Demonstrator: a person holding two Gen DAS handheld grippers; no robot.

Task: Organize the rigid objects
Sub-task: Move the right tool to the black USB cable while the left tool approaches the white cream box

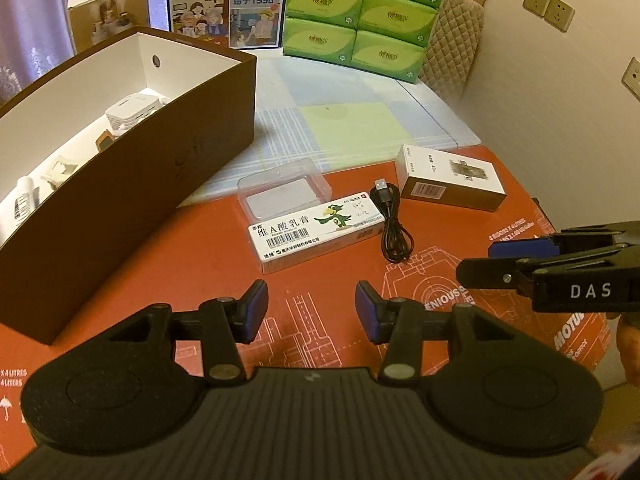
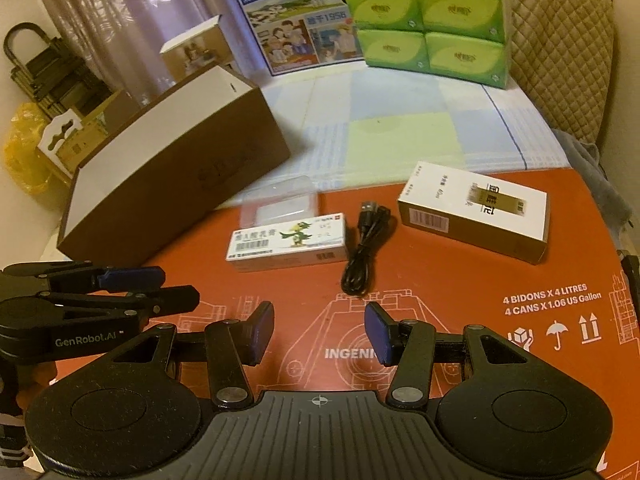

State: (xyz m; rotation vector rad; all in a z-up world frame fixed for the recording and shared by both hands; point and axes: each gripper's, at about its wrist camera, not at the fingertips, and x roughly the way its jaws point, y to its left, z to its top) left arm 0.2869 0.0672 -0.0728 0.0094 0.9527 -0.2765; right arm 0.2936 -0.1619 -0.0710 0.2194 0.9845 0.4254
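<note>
Two grippers are seen, side by side above a red printed cardboard sheet [image 2: 460,280]. The left gripper [image 1: 311,312] is held with its jaws apart and nothing between them; the right gripper [image 2: 319,332] is likewise open and empty. Each is also caught from the side in the other's view.

Four loose things are counted on the sheet. One white ointment box [image 1: 320,236] with a green bird printed on it lies nearest the grippers. One clear plastic case [image 1: 282,192] lies just behind it, touching or nearly so. One coiled black cable [image 1: 390,220] lies just beside the ointment box, on its right. One white and gold carton [image 1: 452,182] lies further right, apart from the cable.

One large brown box [image 1: 132,176], open at the top and white inside, stands at the left, partly on the sheet. Inside it at least four small things can be made out, among them one white ribbed device [image 1: 130,114] and one white tube [image 1: 22,196]; the others are too small to tell.

At the back, six green tissue packs [image 1: 360,12] are stacked in two columns of three, beside one blue milk carton [image 1: 226,0] and one small tan box [image 1: 108,12].
</note>
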